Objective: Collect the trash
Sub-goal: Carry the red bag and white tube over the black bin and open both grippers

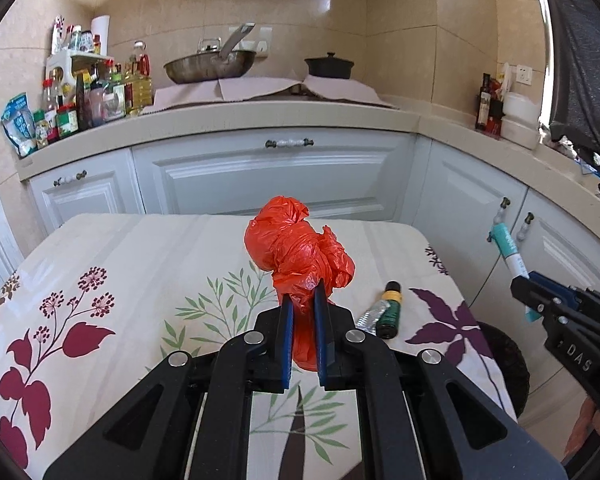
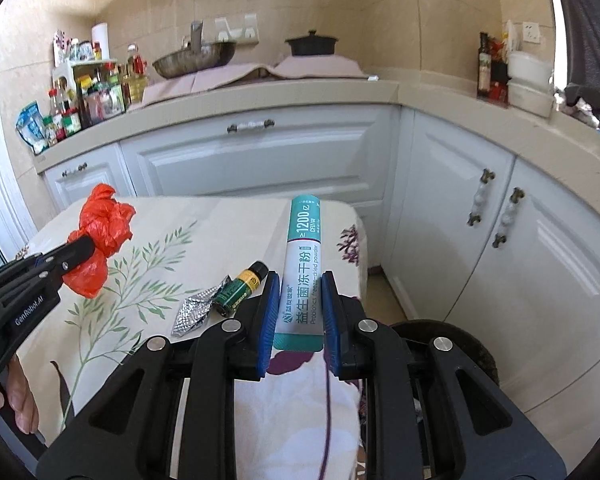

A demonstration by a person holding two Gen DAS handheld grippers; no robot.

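Left gripper (image 1: 304, 300) pinched shut on crumpled red plastic bag (image 1: 296, 248), lifted mid-frame above floral tablecloth (image 1: 112, 264). Right gripper (image 2: 300, 300) clamped on teal-and-white powder sachet (image 2: 304, 264), upright at centre frame. Bag judged light, soft, slippery; best taken by a bunched fold. Sachet judged light, fairly stiff; mid-body hold sound. Left lying lower centre: small dark bottle (image 2: 240, 284) touching foil scrap (image 2: 192, 312). Table edge close at right; dark round shape, possibly a bin (image 2: 476, 352), below. Open room toward cabinets (image 2: 260, 160).

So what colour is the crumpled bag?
Orange-red, clearest in the left wrist view.
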